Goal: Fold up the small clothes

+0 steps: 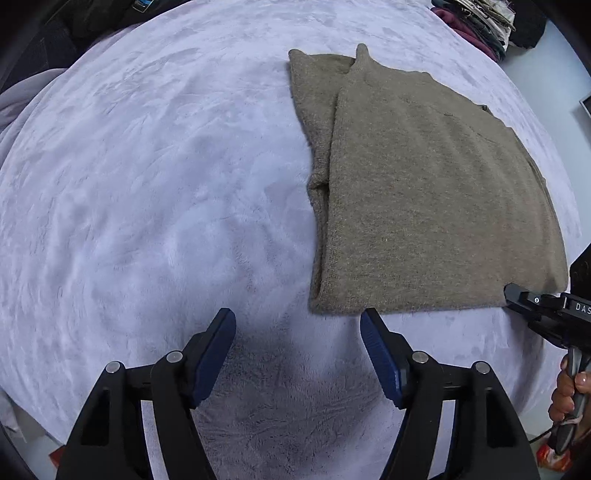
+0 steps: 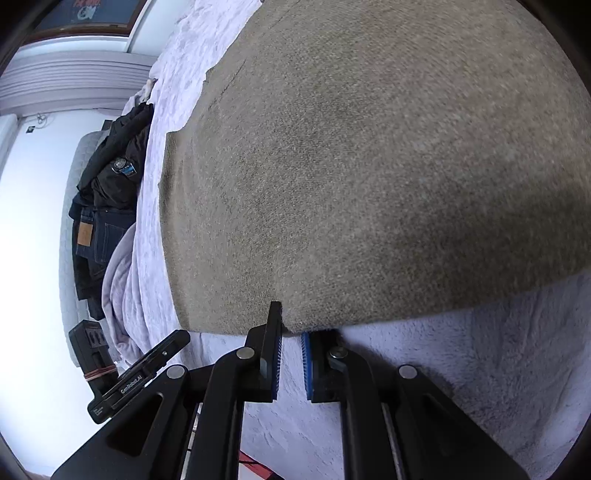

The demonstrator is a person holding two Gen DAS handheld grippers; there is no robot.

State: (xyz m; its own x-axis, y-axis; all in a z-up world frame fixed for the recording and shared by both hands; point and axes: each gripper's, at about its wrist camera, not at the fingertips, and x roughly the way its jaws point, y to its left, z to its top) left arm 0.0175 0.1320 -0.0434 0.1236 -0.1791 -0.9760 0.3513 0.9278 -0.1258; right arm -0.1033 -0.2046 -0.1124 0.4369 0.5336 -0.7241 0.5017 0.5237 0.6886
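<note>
Nearest the lens: your left gripper (image 1: 297,328), black arms with blue ribbed pads, jaws spread wide, nothing between them, hovering over bare blanket just short of the garment's near hem.

The pale lilac fleece blanket (image 1: 147,177) covers the whole bed surface. On it, right of centre in the left wrist view, lies the taupe-brown knitted sweater (image 1: 424,192), flat, already folded lengthwise once: one side lapped over so a narrower strip of the under layer shows along its left edge. A pointed bit of fabric sticks up at the far end.

Your right gripper (image 2: 291,347) sits at the sweater's near right corner. Its jaws are narrowed with a slim gap showing between the blue pads; the tips are at the hem edge and one finger overlaps the knit. I can't tell whether the hem is actually pinched.

Background: a dark pile of jeans and jacket (image 2: 107,206) off the bed's side, and a stack of mixed clothes (image 1: 484,26) at the far corner.

Handling, judged: soft, limp knit, light to moderate weight, not fragile, grippy rather than slick. It'll sag and stretch if lifted by one point. Take both near hem corners, catching both layers, and carry them together toward the far end for the crosswise fold.
</note>
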